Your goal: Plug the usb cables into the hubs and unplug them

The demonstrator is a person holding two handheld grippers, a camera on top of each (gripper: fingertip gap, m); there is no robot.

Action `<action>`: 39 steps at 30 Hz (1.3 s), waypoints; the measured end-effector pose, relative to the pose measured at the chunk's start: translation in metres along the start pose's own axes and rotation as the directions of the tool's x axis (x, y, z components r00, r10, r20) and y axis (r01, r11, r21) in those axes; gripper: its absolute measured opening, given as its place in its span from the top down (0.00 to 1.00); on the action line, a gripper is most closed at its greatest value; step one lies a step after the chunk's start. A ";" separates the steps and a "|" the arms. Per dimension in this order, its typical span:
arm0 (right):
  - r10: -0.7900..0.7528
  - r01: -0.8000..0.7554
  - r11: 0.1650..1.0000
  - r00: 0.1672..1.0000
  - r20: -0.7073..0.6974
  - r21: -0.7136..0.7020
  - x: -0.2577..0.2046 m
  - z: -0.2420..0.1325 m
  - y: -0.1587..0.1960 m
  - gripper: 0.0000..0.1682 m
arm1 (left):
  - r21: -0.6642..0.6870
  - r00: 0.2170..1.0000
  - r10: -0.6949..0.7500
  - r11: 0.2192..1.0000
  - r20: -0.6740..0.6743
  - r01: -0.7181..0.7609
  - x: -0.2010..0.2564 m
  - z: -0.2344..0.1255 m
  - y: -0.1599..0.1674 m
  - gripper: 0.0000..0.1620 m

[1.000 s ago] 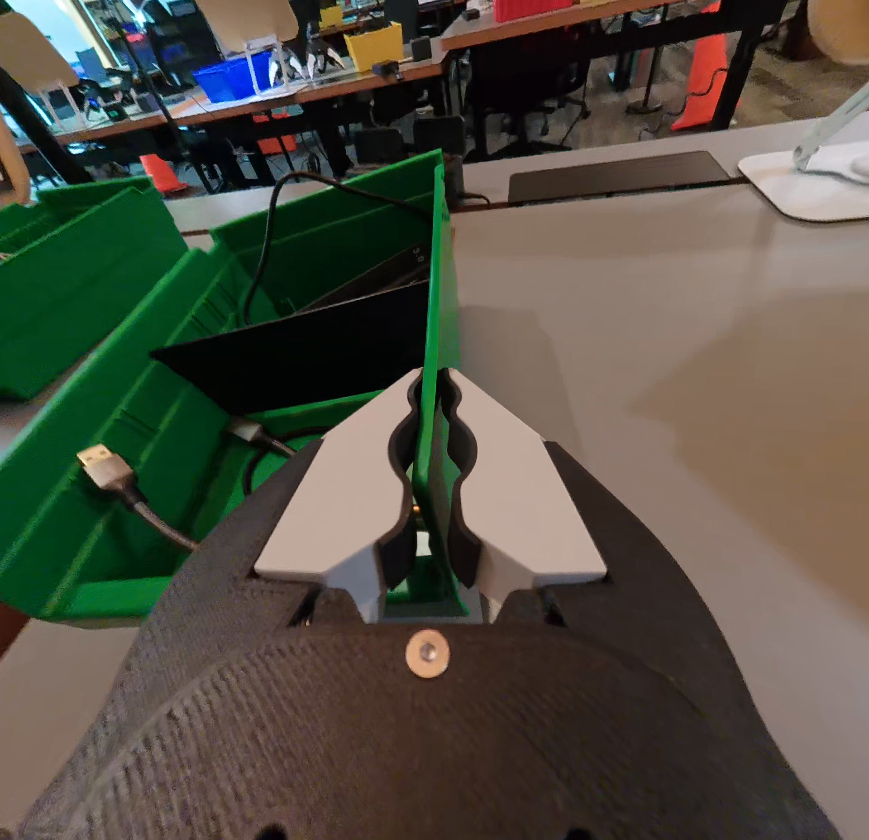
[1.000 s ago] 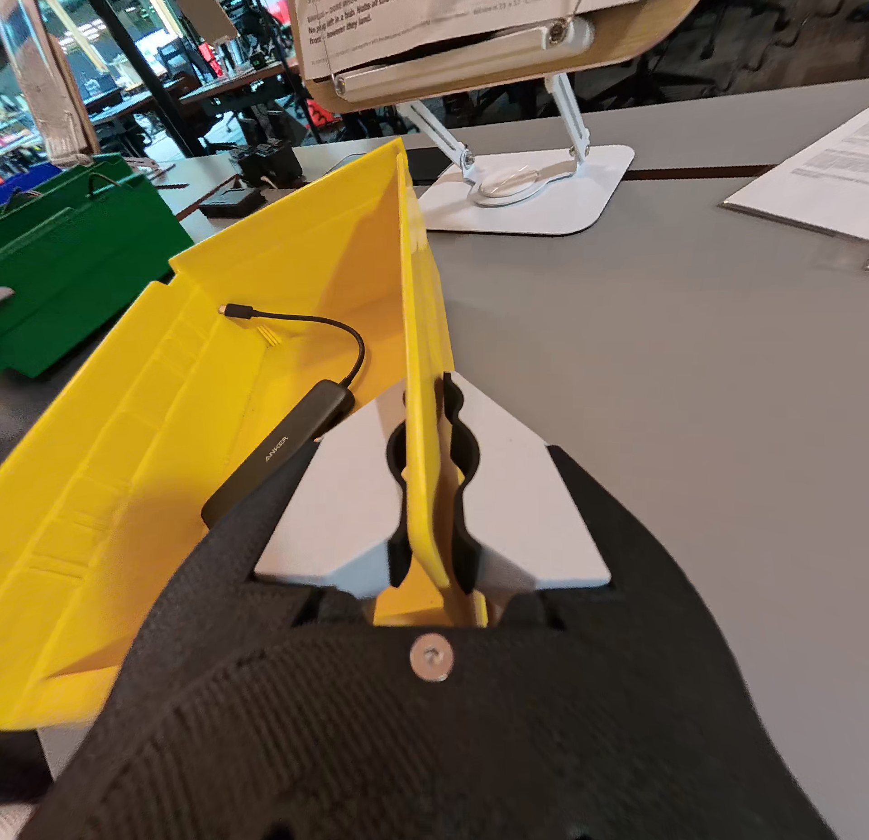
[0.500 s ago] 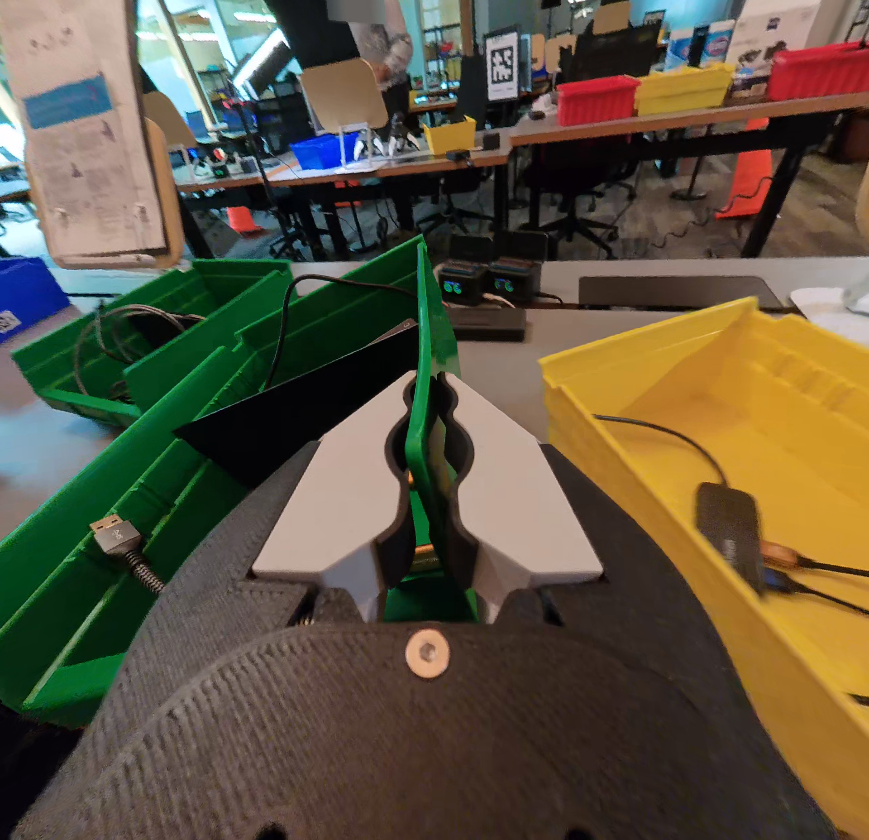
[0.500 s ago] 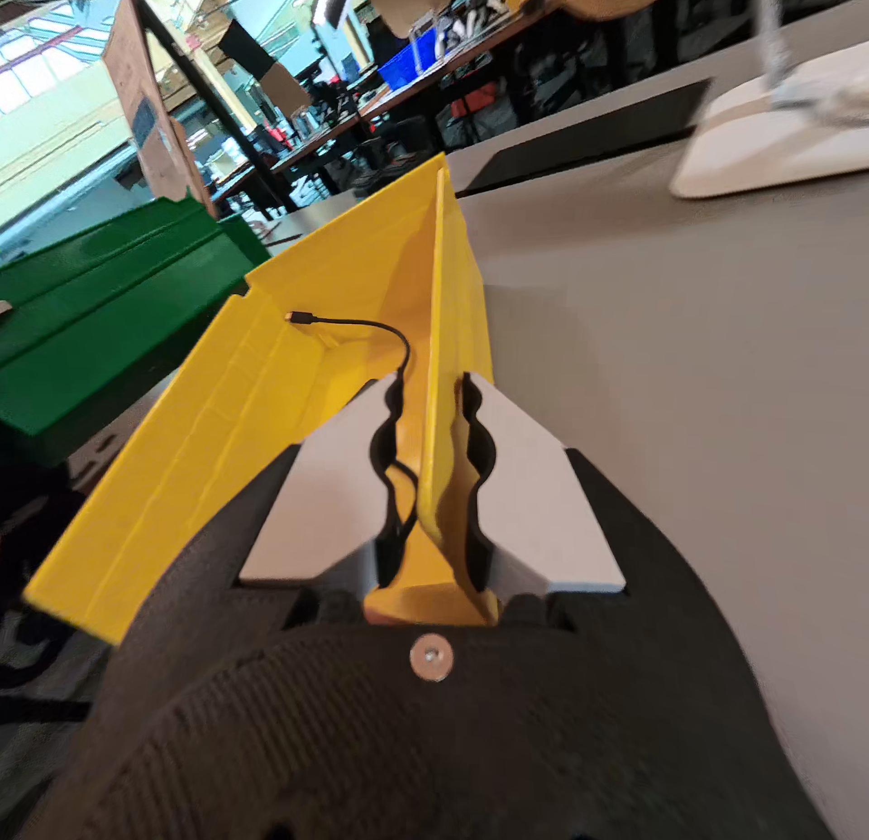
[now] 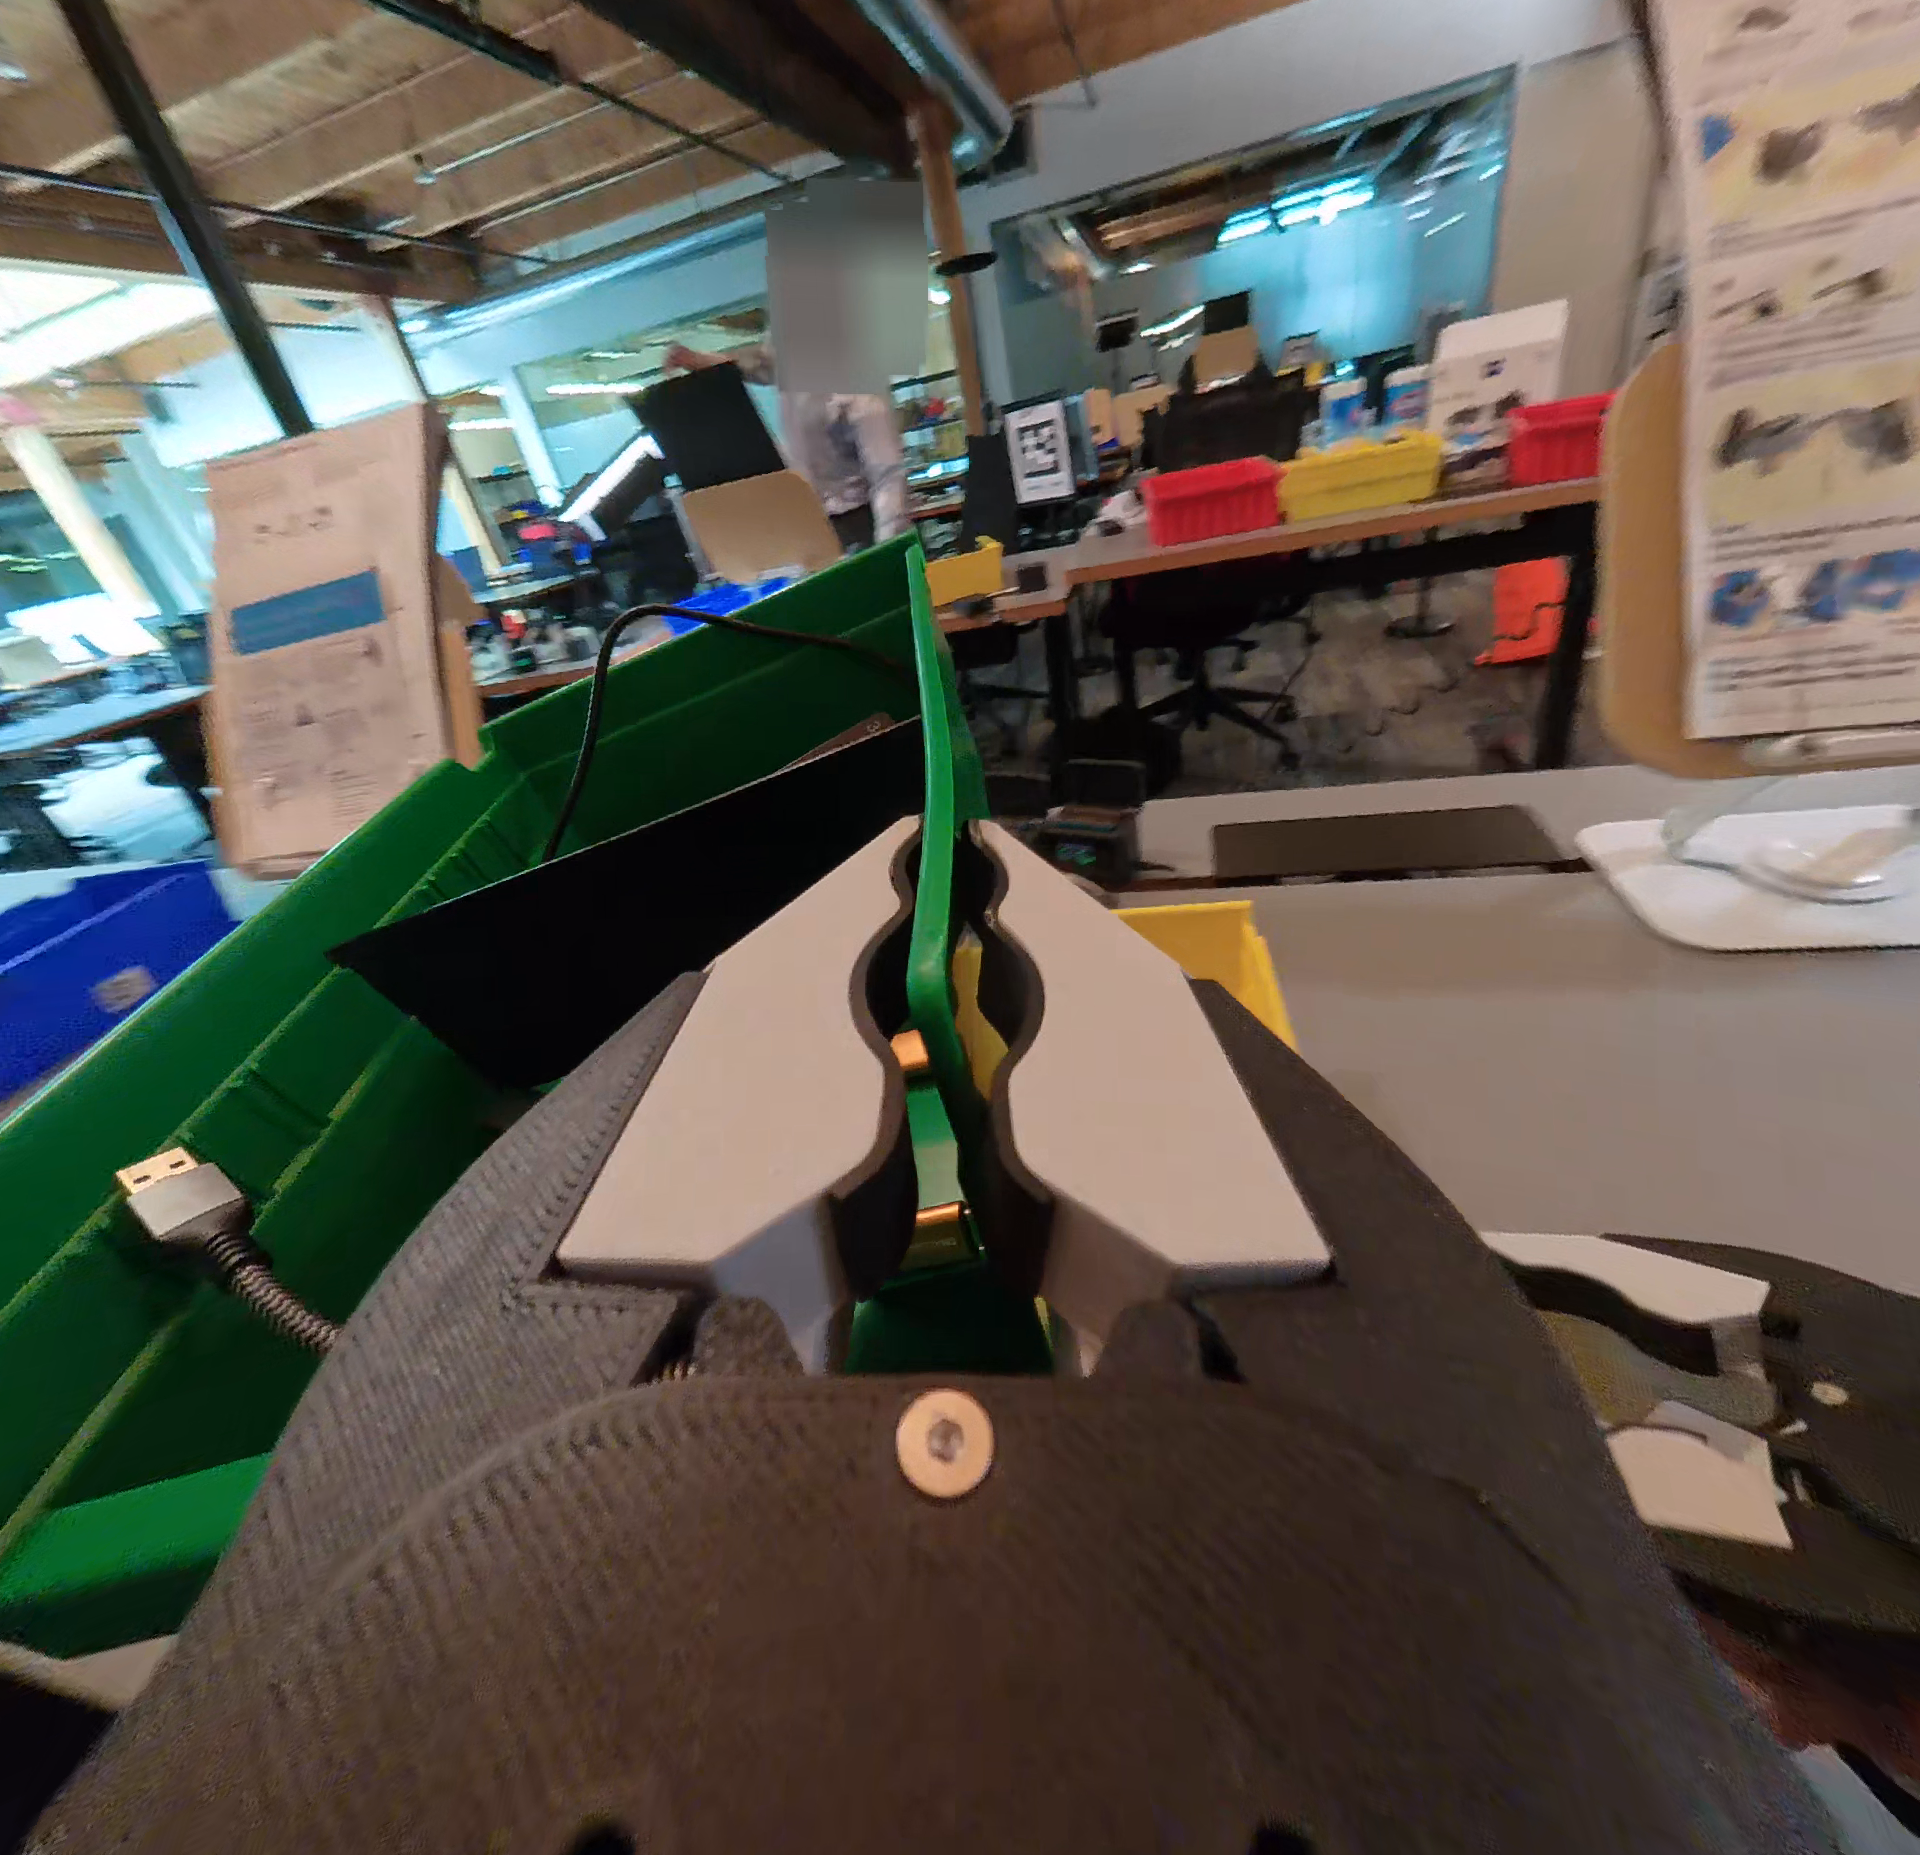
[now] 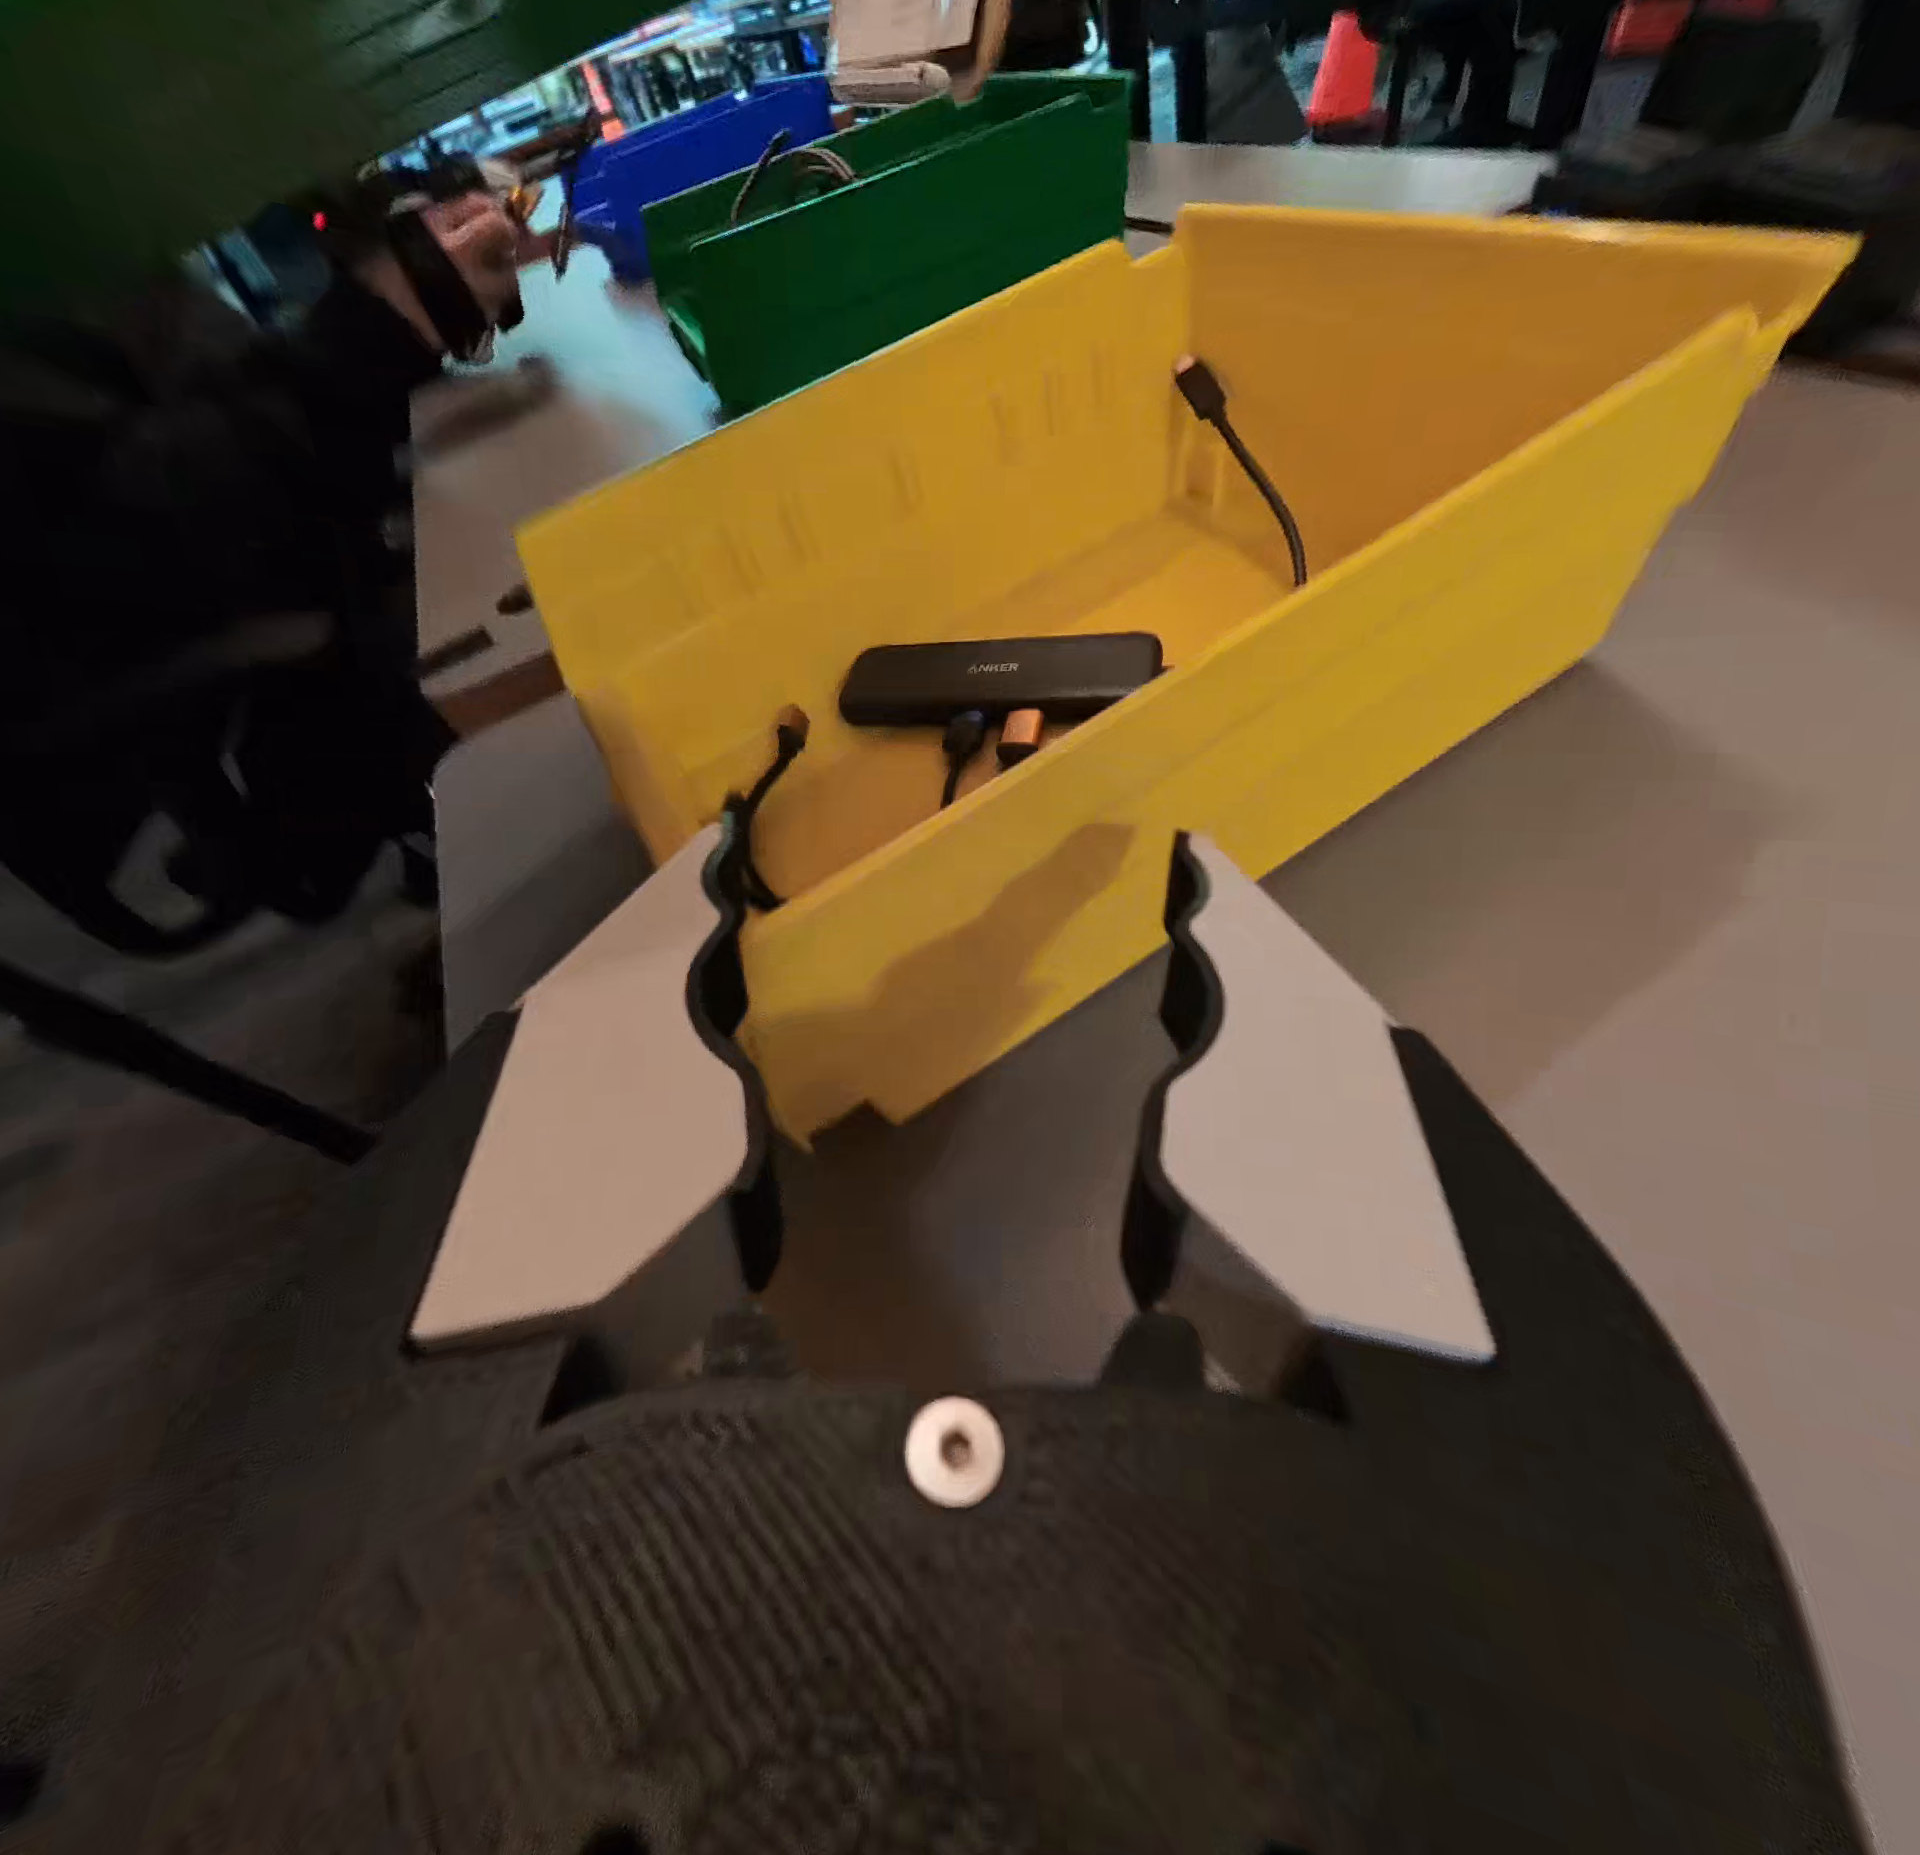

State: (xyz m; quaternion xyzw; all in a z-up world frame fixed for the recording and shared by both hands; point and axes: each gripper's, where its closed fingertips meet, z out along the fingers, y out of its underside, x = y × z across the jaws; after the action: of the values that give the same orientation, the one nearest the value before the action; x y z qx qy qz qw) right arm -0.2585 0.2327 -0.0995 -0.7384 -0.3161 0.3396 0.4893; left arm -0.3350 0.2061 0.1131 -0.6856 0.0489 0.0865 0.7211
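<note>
Pinching the green plastic bin's (image 5: 343, 1057) thin wall, left gripper (image 5: 943, 932); right gripper (image 6: 951, 901) gapes before the yellow bin (image 6: 1351, 662), where a slim black hub (image 6: 997, 675) lies crosswise.

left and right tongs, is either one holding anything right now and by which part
The left tongs are shut on the green bin, pinching its right side wall at the rim. The right tongs are open and hold nothing; the yellow bin sits on the table ahead.
</note>
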 end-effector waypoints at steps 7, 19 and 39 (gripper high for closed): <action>-0.265 0.278 0.954 0.957 -0.113 0.114 0.047 -0.128 0.004 0.56 | 0.092 0.947 -0.012 0.995 -0.321 0.043 0.089 -0.004 -0.039 1.00; 0.073 0.139 0.943 0.800 -0.595 0.303 0.193 -0.476 0.040 0.86 | 0.169 0.601 0.032 0.971 -0.798 0.172 0.321 -0.072 -0.097 1.00; 0.088 0.043 0.980 0.782 -0.617 0.195 0.181 -0.480 0.088 0.64 | 0.198 0.385 0.235 0.971 -0.892 -0.133 0.545 -0.096 0.074 0.99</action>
State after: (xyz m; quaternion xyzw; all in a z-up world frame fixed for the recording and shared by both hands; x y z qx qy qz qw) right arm 0.2457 0.1048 -0.0774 -0.7603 -0.0926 0.1124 0.6331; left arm 0.1901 0.1452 -0.0678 -0.5774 0.5123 -0.2230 0.5953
